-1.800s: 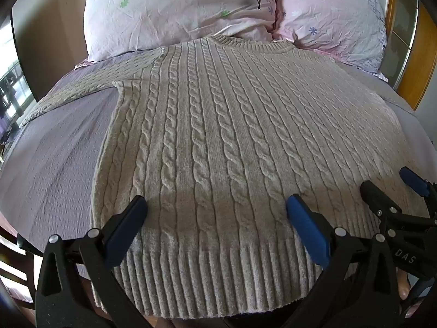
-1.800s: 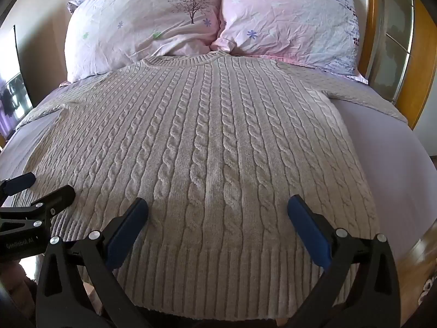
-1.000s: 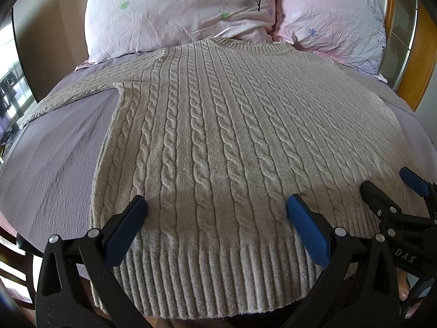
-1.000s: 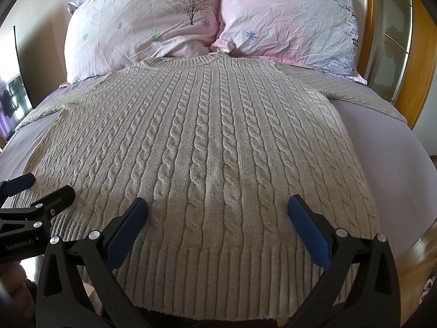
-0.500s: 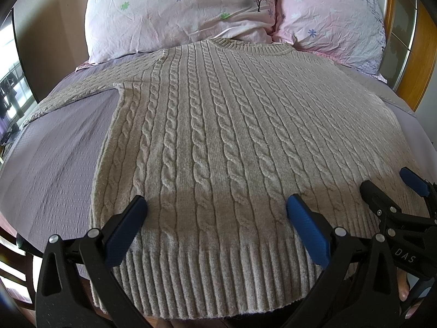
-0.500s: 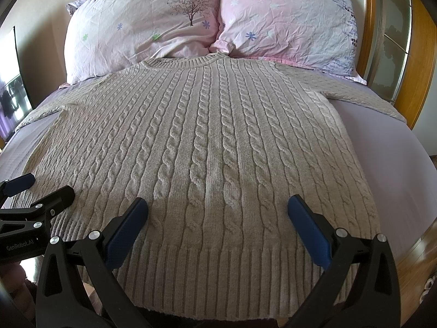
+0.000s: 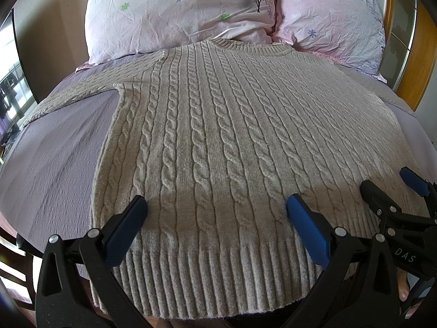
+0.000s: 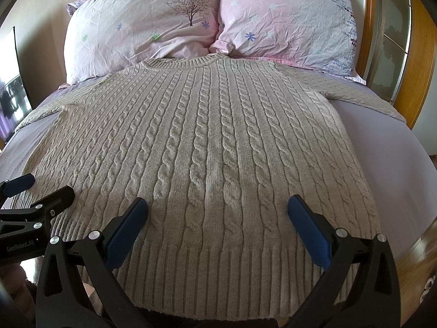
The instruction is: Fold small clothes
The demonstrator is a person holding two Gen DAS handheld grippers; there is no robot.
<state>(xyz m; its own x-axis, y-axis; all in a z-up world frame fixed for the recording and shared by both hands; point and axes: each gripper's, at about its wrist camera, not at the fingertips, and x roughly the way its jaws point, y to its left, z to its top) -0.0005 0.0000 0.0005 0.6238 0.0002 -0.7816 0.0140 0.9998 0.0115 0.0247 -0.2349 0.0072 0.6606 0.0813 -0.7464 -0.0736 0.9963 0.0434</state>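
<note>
A beige cable-knit sweater [image 7: 218, 142] lies flat on the bed, front up, collar toward the pillows, ribbed hem nearest me, both sleeves spread out sideways. It also shows in the right wrist view [image 8: 207, 147]. My left gripper [image 7: 215, 216] is open and empty, hovering over the hem's left half. My right gripper [image 8: 218, 216] is open and empty over the hem's right half. Each gripper appears in the other's view: the right one [image 7: 387, 188] at the right edge, the left one [image 8: 41, 188] at the left edge.
The bed has a lilac sheet [image 7: 54, 158]. Two pink floral pillows [image 8: 142, 24] [image 8: 286, 19] lean at the head. A wooden headboard frame [image 8: 415, 63] runs along the right. A window [image 7: 11, 82] is at the far left.
</note>
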